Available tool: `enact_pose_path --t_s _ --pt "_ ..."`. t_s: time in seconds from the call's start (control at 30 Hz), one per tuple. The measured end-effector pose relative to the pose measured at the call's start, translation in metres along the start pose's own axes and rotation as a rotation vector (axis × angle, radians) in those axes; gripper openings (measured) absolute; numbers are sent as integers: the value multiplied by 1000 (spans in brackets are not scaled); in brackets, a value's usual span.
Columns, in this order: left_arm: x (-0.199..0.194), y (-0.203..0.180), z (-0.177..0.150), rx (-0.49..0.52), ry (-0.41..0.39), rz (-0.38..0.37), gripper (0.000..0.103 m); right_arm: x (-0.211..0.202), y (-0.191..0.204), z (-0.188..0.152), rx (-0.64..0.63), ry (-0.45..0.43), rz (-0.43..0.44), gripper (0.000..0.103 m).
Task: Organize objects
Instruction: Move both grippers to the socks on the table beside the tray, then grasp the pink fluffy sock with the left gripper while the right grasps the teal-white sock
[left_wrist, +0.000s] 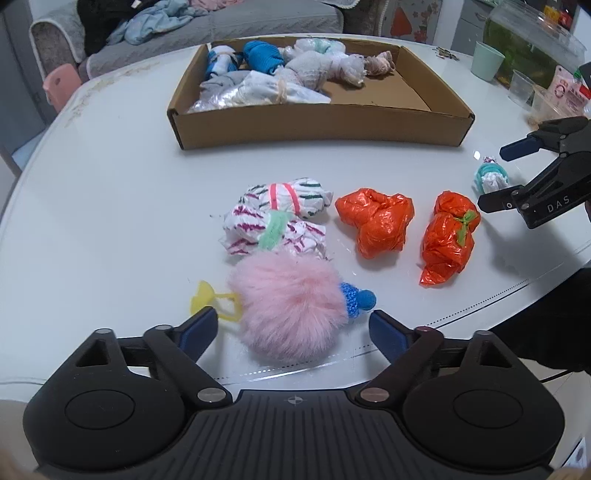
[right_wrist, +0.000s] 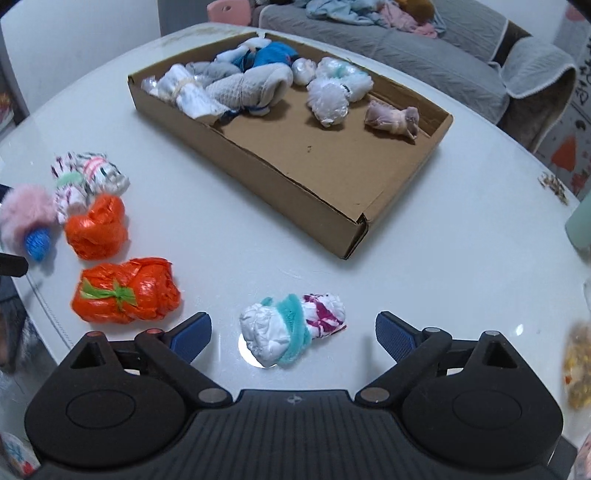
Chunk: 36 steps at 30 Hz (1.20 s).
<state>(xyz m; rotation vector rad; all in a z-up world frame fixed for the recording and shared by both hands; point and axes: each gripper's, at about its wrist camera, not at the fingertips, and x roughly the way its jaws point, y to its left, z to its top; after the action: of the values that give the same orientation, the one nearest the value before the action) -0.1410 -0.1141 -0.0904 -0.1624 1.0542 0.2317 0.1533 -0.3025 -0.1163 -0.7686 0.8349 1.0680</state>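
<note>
Cardboard tray (right_wrist: 280, 177) sits far back on the white table (left_wrist: 110, 206), bundles heaped at one end. Nearer lie two orange bag bundles (left_wrist: 375, 221), a striped bundle (left_wrist: 277, 218) and a pink pompom (left_wrist: 291, 306). Left gripper (left_wrist: 291, 332) hangs wide apart around the pompom, pads clear. Right gripper (right_wrist: 293, 332) gapes over a small teal-banded bundle (right_wrist: 291, 326), pressing nothing.
</note>
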Motion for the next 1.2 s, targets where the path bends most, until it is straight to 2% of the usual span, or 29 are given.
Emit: enact_pose_path --t_s 0.3,0.33,0.4,0.47,0.67,0.73,0.87,1.2 --pt "3 -3 -1 6 -27 11 80 5 -7 -5 -31 -19 38 84" --pt "3 -3 -1 7 -29 12 77 4 -8 -6 -30 -24 42 83" --pt "3 -3 -1 15 -32 14 73 3 -8 -7 -24 -31 57 77" --pt "3 -4 -2 27 -34 16 63 2 -6 -7 -37 -41 60 72" --pt "2 -3 -5 23 -28 0 50 1 -4 -5 -29 -42 104 53" --pt "1 -3 -5 26 -30 6 46 1 -3 -5 -31 -42 112 51" --pt "0 -4 -5 37 -31 10 23 1 -4 -5 -16 -29 132 49" --pt "-9 -5 -7 54 -45 14 18 1 -2 -3 -25 -16 148 48"
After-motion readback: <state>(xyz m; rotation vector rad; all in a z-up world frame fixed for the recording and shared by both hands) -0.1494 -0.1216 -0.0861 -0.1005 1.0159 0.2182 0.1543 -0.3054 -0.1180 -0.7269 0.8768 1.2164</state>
